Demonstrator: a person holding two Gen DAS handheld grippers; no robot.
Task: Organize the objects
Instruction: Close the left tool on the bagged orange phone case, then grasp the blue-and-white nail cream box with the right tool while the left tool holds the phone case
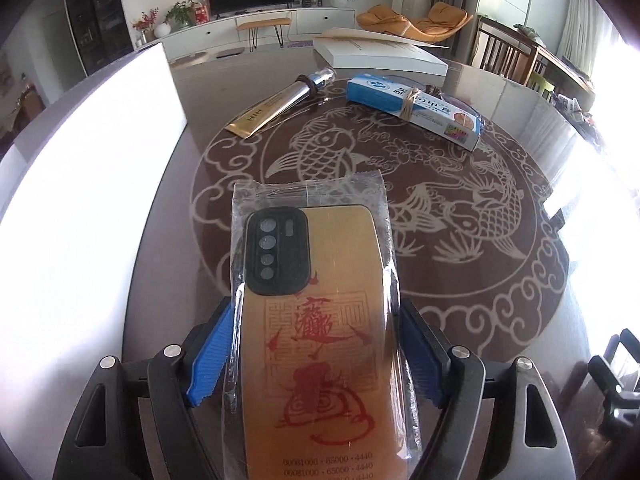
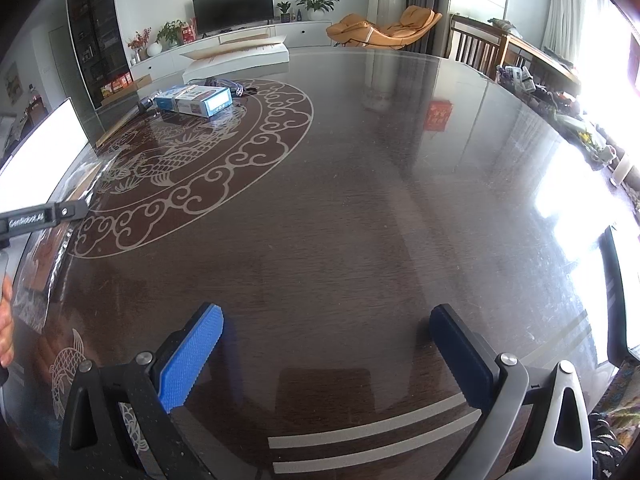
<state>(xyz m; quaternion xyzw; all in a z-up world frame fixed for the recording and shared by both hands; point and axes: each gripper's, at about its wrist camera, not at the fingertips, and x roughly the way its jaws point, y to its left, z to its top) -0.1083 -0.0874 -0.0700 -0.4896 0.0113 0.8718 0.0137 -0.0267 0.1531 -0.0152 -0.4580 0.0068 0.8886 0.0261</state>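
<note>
My left gripper (image 1: 316,344) is shut on a gold phone case (image 1: 320,320) in a clear plastic bag, printed with red characters and a black camera block. It holds the case above the dark round table (image 1: 180,168). Beyond it lie a gold tube (image 1: 276,106) with a silver cap and a blue box (image 1: 416,106) bound with a rubber band. My right gripper (image 2: 326,344) is open and empty over bare table. The blue box (image 2: 196,100) shows far left in the right wrist view, and the left gripper's body (image 2: 40,216) at the left edge.
A white flat box (image 1: 380,54) lies at the table's far side. A bright white panel (image 1: 92,184) stands at the left. Chairs (image 1: 508,52) and clutter line the right edge. A TV cabinet stands behind the table.
</note>
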